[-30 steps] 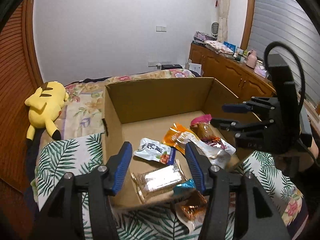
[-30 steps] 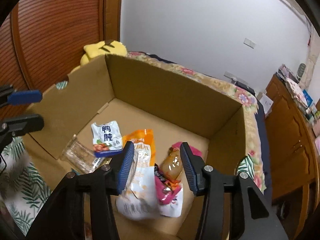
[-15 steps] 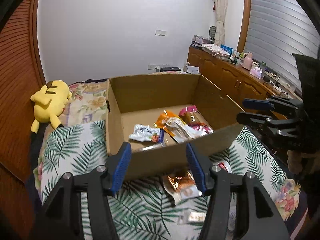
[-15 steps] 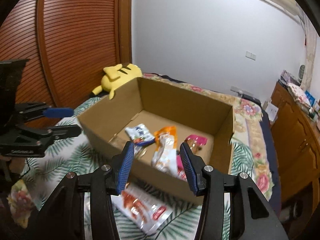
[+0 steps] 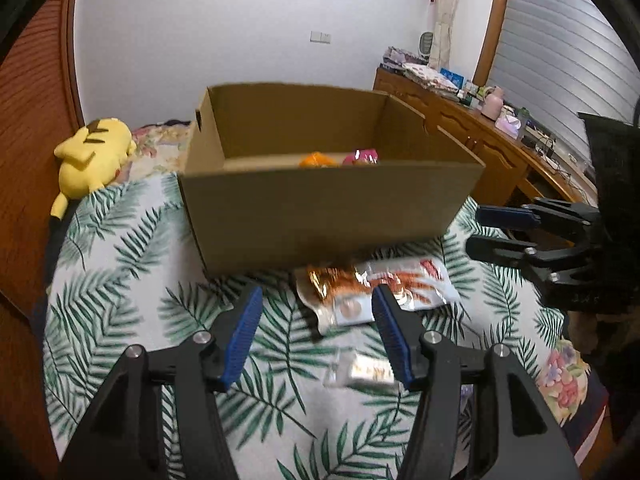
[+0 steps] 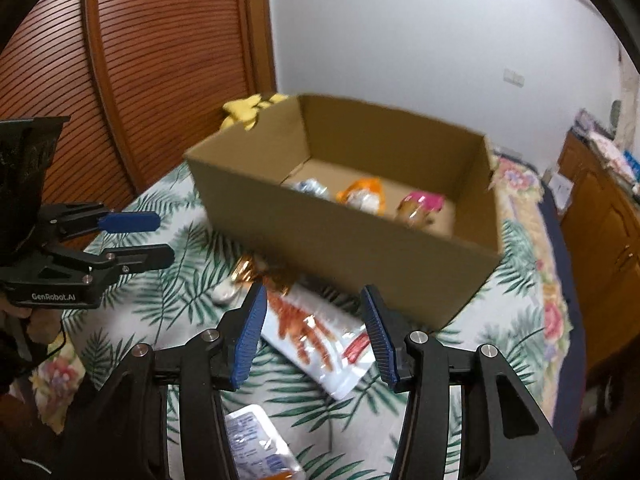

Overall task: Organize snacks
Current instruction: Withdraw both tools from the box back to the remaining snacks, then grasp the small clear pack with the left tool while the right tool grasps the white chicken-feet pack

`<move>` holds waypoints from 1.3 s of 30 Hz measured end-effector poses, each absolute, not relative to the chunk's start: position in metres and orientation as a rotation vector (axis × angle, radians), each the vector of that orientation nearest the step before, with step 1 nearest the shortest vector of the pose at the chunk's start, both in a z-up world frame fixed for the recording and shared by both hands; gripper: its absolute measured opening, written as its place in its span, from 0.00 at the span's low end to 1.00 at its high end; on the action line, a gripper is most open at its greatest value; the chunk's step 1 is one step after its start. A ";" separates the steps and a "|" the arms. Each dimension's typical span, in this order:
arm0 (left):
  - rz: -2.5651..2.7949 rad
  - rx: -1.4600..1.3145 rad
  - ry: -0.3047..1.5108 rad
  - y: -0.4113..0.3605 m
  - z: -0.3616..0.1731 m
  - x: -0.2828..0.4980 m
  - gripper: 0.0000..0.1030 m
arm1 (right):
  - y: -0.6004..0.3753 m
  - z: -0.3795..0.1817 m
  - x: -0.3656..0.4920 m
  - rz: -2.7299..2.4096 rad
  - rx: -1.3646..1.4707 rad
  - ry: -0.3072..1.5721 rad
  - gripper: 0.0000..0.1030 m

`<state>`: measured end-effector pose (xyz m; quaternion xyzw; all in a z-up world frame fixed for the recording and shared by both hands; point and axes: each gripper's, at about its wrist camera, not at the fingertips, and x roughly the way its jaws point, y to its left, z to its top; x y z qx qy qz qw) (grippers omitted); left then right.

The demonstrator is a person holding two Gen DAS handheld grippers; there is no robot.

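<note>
An open cardboard box (image 5: 328, 208) (image 6: 352, 240) stands on the leaf-print bedspread (image 5: 120, 280). Inside it lie an orange packet (image 6: 364, 196), a pink packet (image 6: 422, 204) and a blue-white one (image 6: 310, 188). On the bed in front of the box lie a gold-orange packet (image 5: 332, 284), a white packet with orange print (image 5: 404, 284) (image 6: 316, 336), a small clear packet (image 5: 368, 368) and a white-blue pouch (image 6: 256, 440). My left gripper (image 5: 318, 312) (image 6: 132, 236) is open and empty above the gold packet. The right gripper (image 6: 312, 316) (image 5: 492, 228), open and empty too, hovers over the white packet.
A yellow plush toy (image 5: 92, 156) lies at the bed's far left beside a slatted wooden wall (image 6: 160, 60). A wooden cabinet (image 5: 480, 140) with clutter on top runs along the right side. A person's hand (image 6: 24, 316) holds the left gripper.
Both grippers have drawn back from over the box to its near side and sunk a little. The box's front wall now hides most of its contents, and the loose packets on the bed have come into view.
</note>
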<state>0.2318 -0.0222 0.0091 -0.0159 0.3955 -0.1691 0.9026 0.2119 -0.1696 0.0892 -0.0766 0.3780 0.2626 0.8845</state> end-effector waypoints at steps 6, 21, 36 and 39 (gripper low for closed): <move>-0.345 -0.052 0.850 -0.026 -0.007 0.223 0.56 | -0.158 0.057 0.222 0.581 -0.162 0.855 0.49; -0.286 -0.064 0.945 -0.063 -0.051 0.226 0.56 | -0.157 0.036 0.234 0.557 -0.192 0.883 0.49; -0.240 0.028 1.002 -0.050 -0.057 0.214 0.56 | -0.156 0.036 0.234 0.577 -0.185 0.871 0.49; -0.249 -0.046 1.006 -0.042 -0.055 0.215 0.56 | -0.151 0.036 0.235 0.584 -0.191 0.869 0.49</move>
